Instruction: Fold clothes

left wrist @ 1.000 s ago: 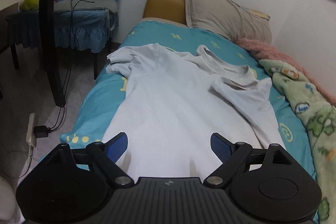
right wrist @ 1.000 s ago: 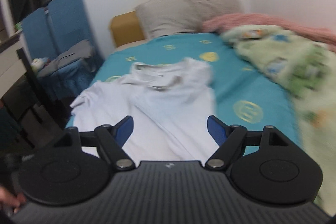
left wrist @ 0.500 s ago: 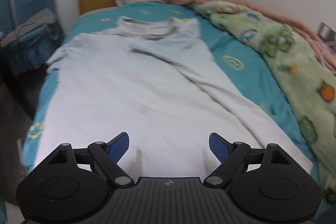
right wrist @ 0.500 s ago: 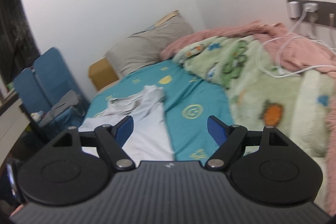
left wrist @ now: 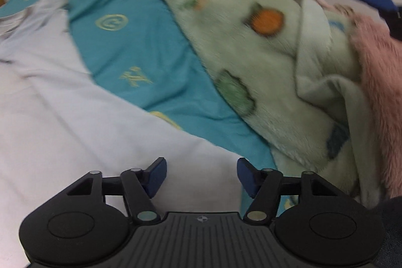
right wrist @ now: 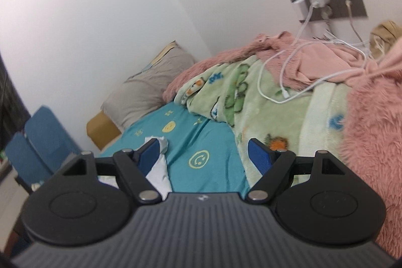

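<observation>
The left gripper point(left wrist: 201, 173) points down at the white shirt point(left wrist: 75, 117), which lies flat on the bed's teal sheet point(left wrist: 130, 42). Its fingers point(left wrist: 155, 173) are closing, and the shirt's hem edge lies below the gap between them, not pinched. A green blanket point(left wrist: 276, 67) sits beyond the right finger, with a pink blanket point(left wrist: 377, 72) further right. The right gripper point(right wrist: 204, 157) points along the bed, fingers spread and holding nothing; a corner of the shirt point(right wrist: 160, 167) shows by its left finger, a pillow point(right wrist: 145, 94) far ahead.
</observation>
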The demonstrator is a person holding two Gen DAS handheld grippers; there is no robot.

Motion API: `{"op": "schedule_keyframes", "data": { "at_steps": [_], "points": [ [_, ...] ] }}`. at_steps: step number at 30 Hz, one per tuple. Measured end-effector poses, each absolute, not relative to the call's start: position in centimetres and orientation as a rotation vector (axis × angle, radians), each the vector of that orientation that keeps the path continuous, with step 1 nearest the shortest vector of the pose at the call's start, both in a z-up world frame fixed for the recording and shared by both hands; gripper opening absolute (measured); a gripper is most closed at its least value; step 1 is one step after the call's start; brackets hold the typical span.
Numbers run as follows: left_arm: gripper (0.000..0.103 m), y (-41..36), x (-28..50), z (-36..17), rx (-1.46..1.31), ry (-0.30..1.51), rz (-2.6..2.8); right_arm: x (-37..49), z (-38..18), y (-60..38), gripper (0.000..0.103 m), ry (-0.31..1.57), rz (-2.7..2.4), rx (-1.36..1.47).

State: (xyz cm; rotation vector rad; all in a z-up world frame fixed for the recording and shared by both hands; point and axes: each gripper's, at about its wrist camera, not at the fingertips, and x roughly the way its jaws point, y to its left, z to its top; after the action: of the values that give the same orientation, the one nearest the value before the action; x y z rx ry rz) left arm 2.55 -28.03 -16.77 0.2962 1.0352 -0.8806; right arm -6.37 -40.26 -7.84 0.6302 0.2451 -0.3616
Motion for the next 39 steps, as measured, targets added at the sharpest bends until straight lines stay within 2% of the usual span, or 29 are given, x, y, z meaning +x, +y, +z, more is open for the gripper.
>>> {"op": "schedule_keyframes", "data": {
  "at_steps": [5, 8, 9, 10, 13, 14, 15, 22, 27, 32, 35, 39],
  "points": [
    [0.055, -30.5, 1.7, -18.7, 0.371, 1.053, -0.957, -5.9, -8.8, -41.1, 0.08, 0.254, -0.366, 0.665],
    [0.054, -31.2, 1.2, -19.3, 0.412, 1.013, -0.974, -5.4, -9.1, -40.9, 0.08, 0.266, -0.359, 0.658],
    [0.051, -31.5, 1.1, -19.4, 0.426, 0.999, -0.976, -5.3, -9.1, -40.8, 0.08, 0.269, -0.356, 0.652],
    [0.047, -31.6, 0.9, -19.5, 0.444, 0.982, -0.969, -5.2, -9.2, -40.8, 0.08, 0.272, -0.357, 0.649],
    [0.019, -31.8, 0.9, -19.9, 0.48, 0.944, -0.955, -5.0, -9.5, -40.8, 0.08, 0.283, -0.361, 0.655],
    [0.007, -31.8, 0.9, -20.0, 0.483, 0.942, -0.949, -4.9, -9.5, -40.8, 0.08, 0.285, -0.362, 0.657],
    [0.003, -31.7, 1.1, -20.0, 0.472, 0.94, -0.945, -4.9, -9.5, -40.8, 0.08, 0.285, -0.364, 0.658],
    [0.002, -28.4, 1.7, -16.7, 0.336, 0.896, -0.918, -5.8, -9.1, -40.7, 0.08, 0.223, -0.327, 0.675],
    [0.002, -21.9, 2.0, -11.5, 0.157, 0.874, -0.887, -6.5, -8.4, -40.1, 0.08, 0.155, -0.269, 0.685],
    [0.002, -14.1, 1.3, -8.3, -0.003, 0.89, -0.824, -5.8, -7.8, -39.0, 0.08, 0.173, -0.225, 0.649],
    [0.002, -9.7, 0.6, -8.2, -0.048, 0.946, -0.758, -5.3, -7.6, -38.1, 0.08, 0.207, -0.196, 0.625],
    [0.002, -6.7, -0.1, -11.1, -0.006, 1.087, -0.627, -4.0, -7.4, -36.2, 0.08, 0.291, -0.186, 0.541]
  ]
}}
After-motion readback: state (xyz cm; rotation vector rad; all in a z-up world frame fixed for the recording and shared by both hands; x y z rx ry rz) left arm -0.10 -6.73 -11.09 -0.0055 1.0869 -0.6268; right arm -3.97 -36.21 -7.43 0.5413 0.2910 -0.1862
